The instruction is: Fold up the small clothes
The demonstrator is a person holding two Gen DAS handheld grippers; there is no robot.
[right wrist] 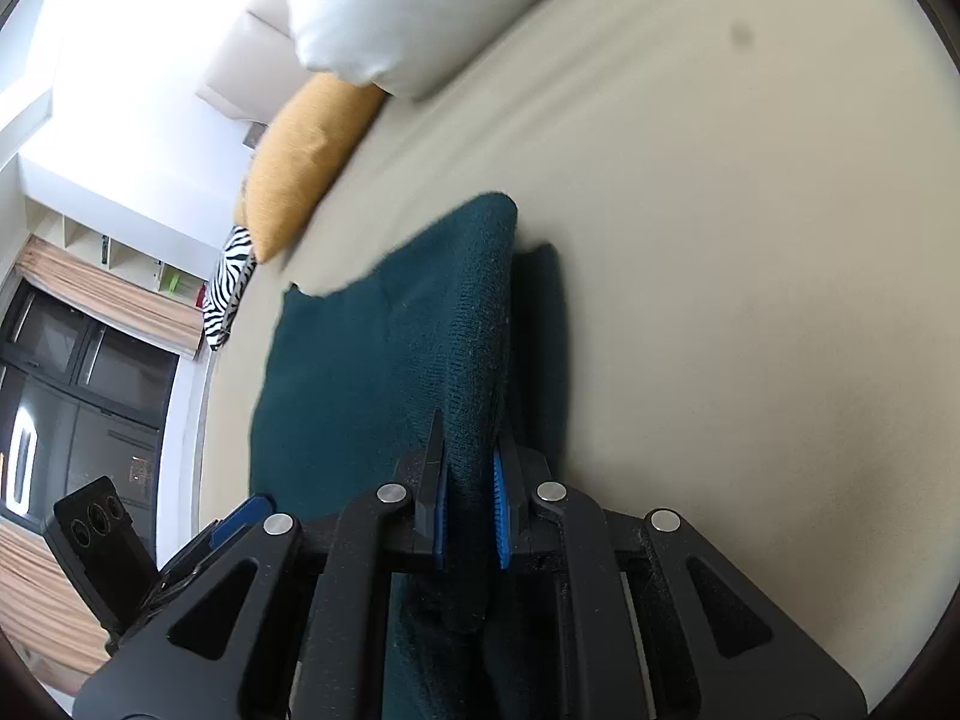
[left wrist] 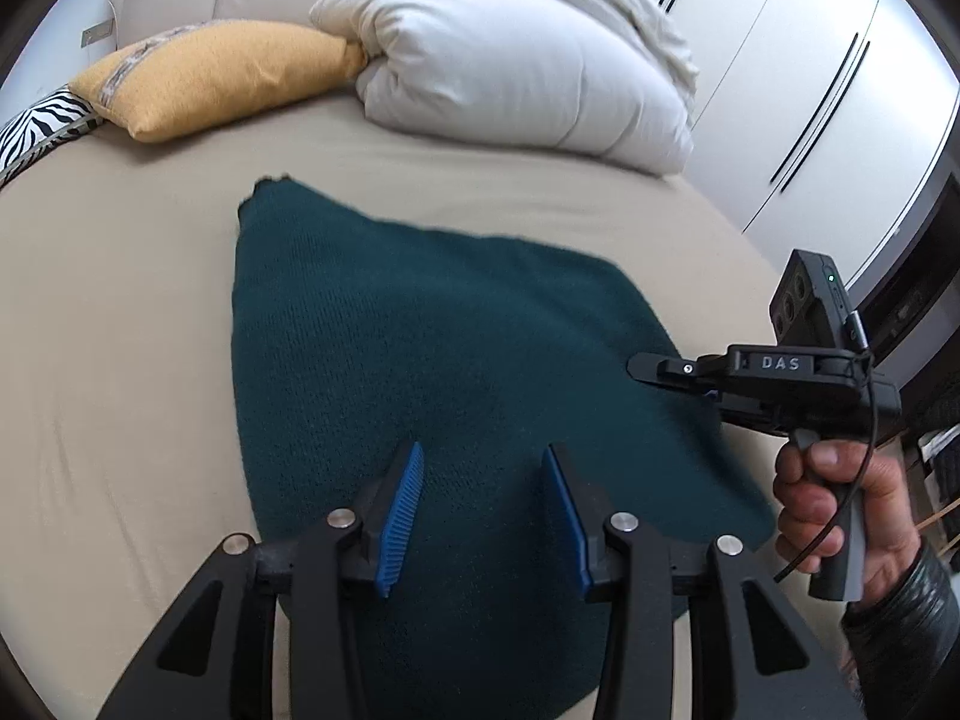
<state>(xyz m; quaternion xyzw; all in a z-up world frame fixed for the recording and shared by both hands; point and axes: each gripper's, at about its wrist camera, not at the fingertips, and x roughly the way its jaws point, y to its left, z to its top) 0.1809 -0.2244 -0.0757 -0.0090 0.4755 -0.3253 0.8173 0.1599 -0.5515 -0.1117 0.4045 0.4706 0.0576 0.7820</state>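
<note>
A dark teal knitted garment (left wrist: 420,348) lies on the beige bed sheet (left wrist: 120,312). My left gripper (left wrist: 483,462) is open and empty, hovering just above the garment's near part. My right gripper (left wrist: 645,372) comes in from the right at the garment's right edge. In the right wrist view my right gripper (right wrist: 471,456) is shut on a raised fold of the garment (right wrist: 480,312), lifted off the sheet (right wrist: 750,240). The left gripper's blue fingertip (right wrist: 252,507) shows at lower left.
A mustard cushion (left wrist: 222,75), a zebra-print cushion (left wrist: 42,120) and a folded white duvet (left wrist: 516,60) sit at the head of the bed. White wardrobe doors (left wrist: 810,90) stand to the right. A window (right wrist: 78,408) shows in the right wrist view.
</note>
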